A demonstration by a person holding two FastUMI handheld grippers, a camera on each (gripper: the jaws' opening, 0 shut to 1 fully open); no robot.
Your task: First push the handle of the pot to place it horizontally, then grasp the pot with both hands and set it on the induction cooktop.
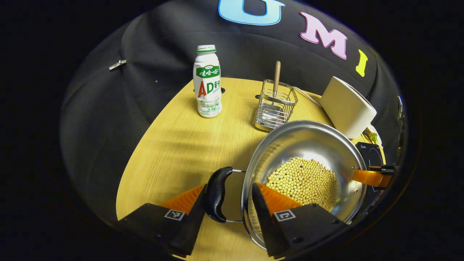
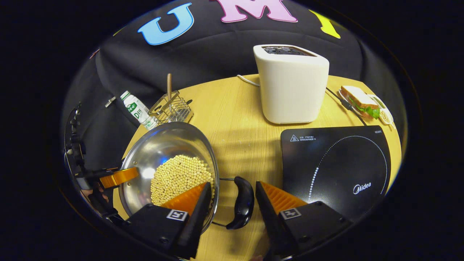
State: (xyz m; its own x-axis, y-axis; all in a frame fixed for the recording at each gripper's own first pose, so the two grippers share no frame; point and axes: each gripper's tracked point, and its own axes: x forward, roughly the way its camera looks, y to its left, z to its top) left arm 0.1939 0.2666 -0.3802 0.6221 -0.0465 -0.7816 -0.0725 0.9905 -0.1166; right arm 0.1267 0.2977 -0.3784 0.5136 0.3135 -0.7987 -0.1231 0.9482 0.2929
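A steel pot (image 1: 308, 145) with yellow beans in it sits on the wooden table (image 1: 174, 145). Its two black side handles lie level. My left gripper (image 1: 229, 186) clamps the near handle (image 1: 216, 195), one finger outside the handle and the other inside the pot wall. In the right gripper view my right gripper (image 2: 233, 184) clamps the opposite handle (image 2: 242, 203) of the pot (image 2: 170, 148) the same way. The black induction cooktop (image 2: 337, 163) lies flat just right of the pot. The other gripper shows at the pot's far rim in each view.
A white toaster (image 2: 291, 85) stands behind the cooktop, with a sandwich plate (image 2: 362, 99) to its right. A wire caddy (image 1: 275, 107) holding a wooden-handled utensil and a drink bottle (image 1: 207, 83) stand behind the pot. The cooktop's corner (image 1: 369, 156) lies past the pot.
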